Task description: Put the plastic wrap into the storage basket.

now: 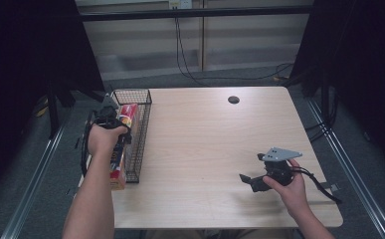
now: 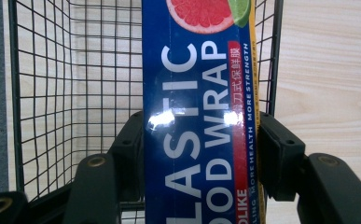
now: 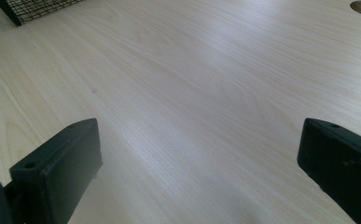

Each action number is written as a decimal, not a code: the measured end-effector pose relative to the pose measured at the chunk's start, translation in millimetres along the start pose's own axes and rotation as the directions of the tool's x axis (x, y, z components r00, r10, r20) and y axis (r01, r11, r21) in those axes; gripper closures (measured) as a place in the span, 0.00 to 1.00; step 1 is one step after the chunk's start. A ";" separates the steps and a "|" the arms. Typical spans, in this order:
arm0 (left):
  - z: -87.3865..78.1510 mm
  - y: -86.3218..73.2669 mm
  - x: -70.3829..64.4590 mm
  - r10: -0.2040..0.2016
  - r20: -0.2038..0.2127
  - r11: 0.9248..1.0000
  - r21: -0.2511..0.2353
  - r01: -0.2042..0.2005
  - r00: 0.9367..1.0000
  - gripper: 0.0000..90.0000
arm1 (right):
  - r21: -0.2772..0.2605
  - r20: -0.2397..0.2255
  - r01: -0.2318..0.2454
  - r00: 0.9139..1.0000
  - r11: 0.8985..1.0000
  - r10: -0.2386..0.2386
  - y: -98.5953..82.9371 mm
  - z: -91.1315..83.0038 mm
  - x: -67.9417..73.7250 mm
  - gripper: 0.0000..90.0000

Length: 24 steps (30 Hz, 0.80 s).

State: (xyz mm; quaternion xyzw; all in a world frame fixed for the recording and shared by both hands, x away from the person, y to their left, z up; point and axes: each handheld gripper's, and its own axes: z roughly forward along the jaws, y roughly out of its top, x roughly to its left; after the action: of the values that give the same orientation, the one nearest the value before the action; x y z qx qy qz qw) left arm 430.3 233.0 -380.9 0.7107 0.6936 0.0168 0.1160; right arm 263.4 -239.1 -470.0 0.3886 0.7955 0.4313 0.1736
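A long blue box of plastic food wrap (image 2: 197, 93), printed with a grapefruit picture, sits between the jaws of my left gripper (image 2: 201, 135), which is shut on it from both sides. In the high view the left gripper (image 1: 111, 115) holds the box (image 1: 118, 174) lengthwise over the black wire basket (image 1: 143, 134) at the table's left edge. The box's near end reaches past the basket's front. Whether the box touches the basket, I cannot tell. My right gripper (image 1: 249, 180) hovers low over the bare table at the front right, and its jaws (image 3: 199, 158) stand wide open around nothing.
The basket's wire floor and walls (image 2: 75, 70) lie beneath the box, and its corner (image 3: 33, 9) shows far off in the right gripper view. A round cable hole (image 1: 233, 99) sits at the table's back. Light wood tabletop (image 1: 205, 139) spreads between the two grippers.
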 end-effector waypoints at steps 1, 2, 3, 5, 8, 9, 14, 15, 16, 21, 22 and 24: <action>0.5 0.3 0.1 0.002 -0.007 1.000 -0.005 -0.002 1.000 0.49 | -0.001 -0.001 -0.001 1.000 1.000 0.001 0.0 0.0 -0.1 0.00; 0.7 0.7 0.0 -0.001 -0.008 1.000 -0.001 0.001 1.000 0.49 | -0.001 -0.003 -0.001 1.000 1.000 0.001 0.0 0.0 -0.2 0.00; 1.4 0.9 -0.5 -0.010 -0.007 1.000 -0.005 0.010 1.000 0.49 | -0.001 0.001 0.000 1.000 1.000 0.000 0.0 0.0 0.0 0.00; 2.6 1.7 -0.5 0.000 -0.009 1.000 -0.006 -0.001 1.000 0.49 | 0.000 -0.002 0.000 1.000 1.000 0.000 -0.1 0.2 -0.1 0.00; 3.0 2.7 -0.1 -0.002 -0.008 1.000 -0.006 0.002 1.000 0.49 | -0.001 -0.004 0.001 1.000 1.000 -0.001 -0.2 0.5 0.0 0.00; 3.3 2.9 -0.4 -0.010 -0.006 1.000 -0.008 0.010 1.000 0.49 | -0.001 -0.005 0.000 1.000 1.000 0.000 -0.2 0.5 0.2 0.00; 5.9 2.8 -0.4 -0.012 -0.008 1.000 -0.006 0.012 1.000 0.48 | -0.001 -0.006 0.000 1.000 1.000 0.000 -0.2 0.6 0.2 0.00; 6.5 2.9 -0.5 -0.014 -0.006 1.000 -0.007 0.014 1.000 0.48 | -0.002 -0.005 0.001 1.000 1.000 -0.001 -0.1 0.6 0.0 0.00; 7.0 2.9 -0.5 -0.018 -0.005 1.000 -0.010 0.018 1.000 0.48 | -0.002 -0.006 0.000 1.000 1.000 0.000 -0.1 0.5 0.1 0.00; 9.3 3.2 -0.7 -0.022 -0.013 1.000 -0.011 0.022 1.000 0.48 | -0.002 -0.007 0.000 1.000 1.000 0.000 -0.2 0.4 0.3 0.00; 9.4 3.3 -0.5 -0.023 -0.011 1.000 -0.007 0.023 1.000 0.48 | 0.000 -0.008 0.000 1.000 1.000 0.000 -0.1 0.3 0.2 0.00; 10.3 3.1 -0.3 -0.026 -0.014 1.000 -0.007 0.026 1.000 0.48 | 0.000 -0.003 0.001 1.000 1.000 -0.001 -0.1 0.2 -0.1 0.00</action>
State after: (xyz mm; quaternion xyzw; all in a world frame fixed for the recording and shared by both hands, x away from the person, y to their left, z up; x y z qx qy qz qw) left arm 435.2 231.3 -390.3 0.7013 0.7034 0.0226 0.1139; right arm 263.5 -239.1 -470.2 0.3875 0.7960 0.4318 0.1727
